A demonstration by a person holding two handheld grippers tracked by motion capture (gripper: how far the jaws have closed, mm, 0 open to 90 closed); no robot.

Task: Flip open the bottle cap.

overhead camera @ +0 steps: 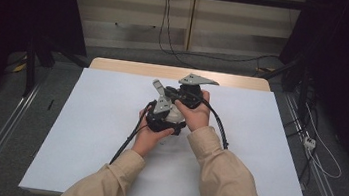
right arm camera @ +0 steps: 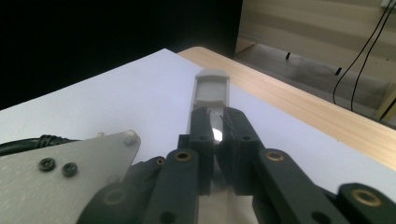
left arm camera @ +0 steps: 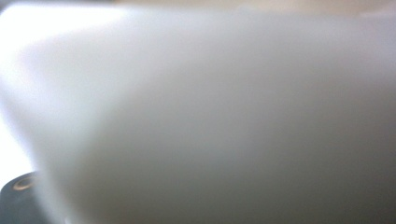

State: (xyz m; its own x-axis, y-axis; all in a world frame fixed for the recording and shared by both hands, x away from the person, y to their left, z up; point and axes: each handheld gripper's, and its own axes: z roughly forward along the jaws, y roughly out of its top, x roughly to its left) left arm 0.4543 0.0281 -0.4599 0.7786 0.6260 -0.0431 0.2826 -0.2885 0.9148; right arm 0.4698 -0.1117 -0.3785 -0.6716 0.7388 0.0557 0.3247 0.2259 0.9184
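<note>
Sitting between the two grippers near the middle of the table [overhead camera: 107,135], a pale grey, flat-ended piece [right arm camera: 211,88] is being held up just above the white sheet. In the right gripper view it is sticking out past the black jaws, which are closing on its lower part from both sides, so the right gripper [right arm camera: 215,128] is clamping the piece. Something shiny is glinting in the narrow gap between those jaws.

In the high view the right gripper [overhead camera: 182,96] is being gripped in the person's right hand [overhead camera: 196,113], its grey three-cornered plate tilting toward the far edge of the table. The left gripper [overhead camera: 162,119] is sitting just below and to the left of it, touching or nearly touching it, cradled in the left hand [overhead camera: 150,138]. The left gripper view is looking onto a blurred pale surface [left arm camera: 210,116] pressed close to the lens, so whether those jaws are open or pressing on anything cannot be told.

Black cables are trailing from both grippers across the sheet toward the person's beige sleeves. A wooden table edge [right arm camera: 299,100] is running beyond the sheet.
</note>
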